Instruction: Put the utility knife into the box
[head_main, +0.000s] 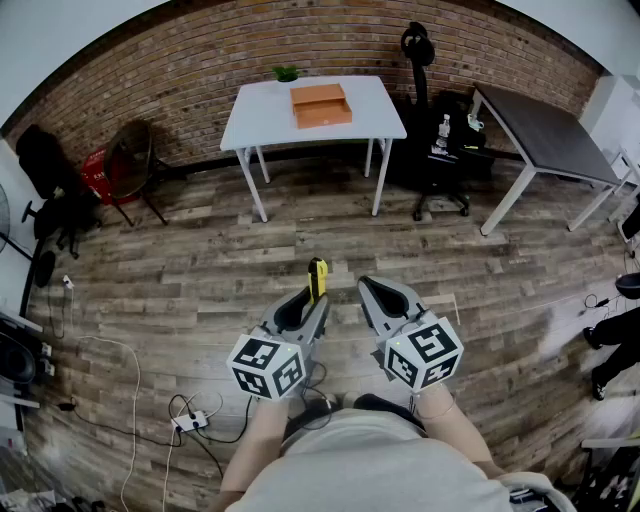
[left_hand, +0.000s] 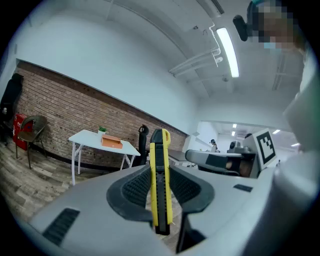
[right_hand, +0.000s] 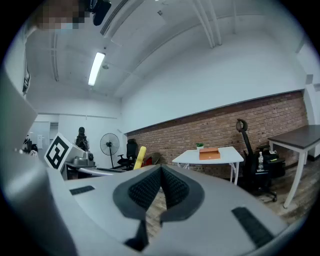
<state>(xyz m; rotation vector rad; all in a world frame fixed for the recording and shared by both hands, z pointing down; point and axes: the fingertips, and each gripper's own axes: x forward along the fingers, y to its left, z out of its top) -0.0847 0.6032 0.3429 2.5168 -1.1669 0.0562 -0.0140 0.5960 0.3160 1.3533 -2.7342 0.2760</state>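
Since the person stands well back from the white rectangular table (head_main: 268, 108) at the upper middle of the head view, the yellow-and-black plastic utility knife (left_hand: 161, 190) is nowhere near its goal. It sits clamped between the ribbed black pads of the left gripper (head_main: 311, 299), low in the centre of that frame. The jaws press on its two flat sides, and the knife stands upright with its yellow tip poking up above them. That is probably a grip chosen so the long body can be lowered end-first or tipped flat over an open container.

The shallow orange rectangular box (head_main: 321, 105) lies on the tabletop toward its right half, well apart from both tools, with a wide stretch of wooden plank floor (head_main: 200, 260) between. It sits clear of the table's edges, so either side should reach it.

The right gripper (head_main: 386, 296) hangs just beside the left one, to its right in the head view. Its own view shows the pads closed together with nothing between them, so it looks like a spare hand, perhaps kept free to steady the box.

By this reading the carry is the step in hand, and the approach to the table is not yet made.
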